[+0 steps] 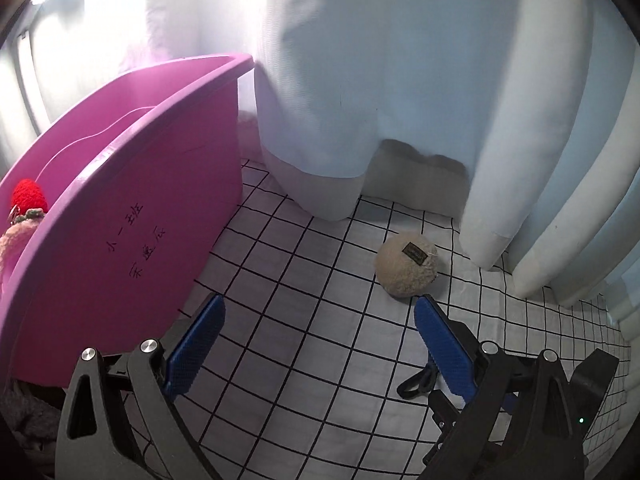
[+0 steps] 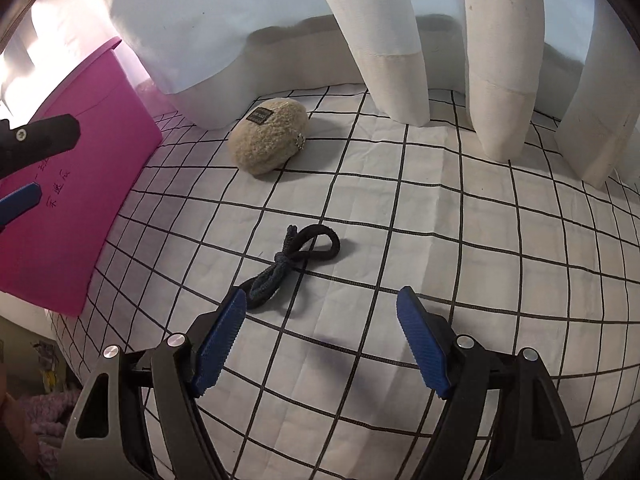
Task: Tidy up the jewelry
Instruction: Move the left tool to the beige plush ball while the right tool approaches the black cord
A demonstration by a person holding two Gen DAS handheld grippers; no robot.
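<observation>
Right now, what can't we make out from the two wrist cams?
- Pink bin contents: left wrist view shows only a red knit piece over the rim; the wall hides the rest.
- Black hair tie: the left claw's right finger hides most of it in the left wrist view.
- Label on the beige plush pouch: too small to read in both views.

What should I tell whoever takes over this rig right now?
Left gripper: open, empty, beside the pink bin.
Right gripper: open, empty, just short of the black hair tie.
Done: a red knitted piece and something pink and fuzzy already sit in the bin.
Left: the hair tie and the beige fuzzy pouch lie on the grid cloth, the pouch near the curtain.
</observation>
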